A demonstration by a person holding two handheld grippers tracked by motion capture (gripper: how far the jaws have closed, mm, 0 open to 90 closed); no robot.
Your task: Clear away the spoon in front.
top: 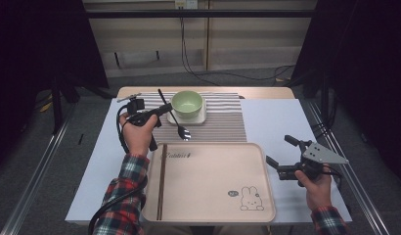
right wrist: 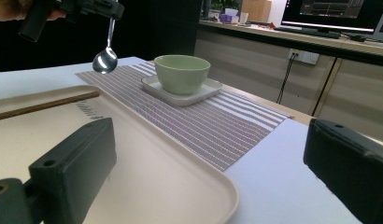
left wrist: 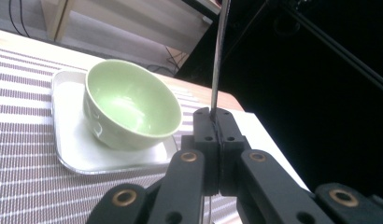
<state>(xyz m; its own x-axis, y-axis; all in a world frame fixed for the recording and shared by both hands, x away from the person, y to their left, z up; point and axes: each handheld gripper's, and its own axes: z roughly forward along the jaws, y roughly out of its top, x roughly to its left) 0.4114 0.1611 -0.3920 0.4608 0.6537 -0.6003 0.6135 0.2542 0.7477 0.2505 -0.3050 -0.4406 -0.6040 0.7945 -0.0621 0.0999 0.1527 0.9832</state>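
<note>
My left gripper [top: 165, 109] is shut on the thin handle of a metal spoon [top: 183, 131], which hangs above the striped placemat [top: 223, 125] just left of the pale green bowl [top: 187, 104]. In the left gripper view the jaws pinch the spoon handle [left wrist: 217, 60], with the empty bowl [left wrist: 129, 105] on its white square dish [left wrist: 70, 140] beyond. The right gripper view has the spoon [right wrist: 105, 59] dangling bowl-down from the left gripper [right wrist: 87, 7]. My right gripper [top: 279, 150] stands open and empty by the tray's right edge, its fingers [right wrist: 73, 163] wide apart.
A beige tray [top: 208, 196] with a rabbit print lies at the table's front, and a pair of brown chopsticks [top: 162, 181] lies along its left side. The tray's rim [right wrist: 217, 186] is just in front of my right gripper. White table surface [top: 277, 122] lies right of the placemat.
</note>
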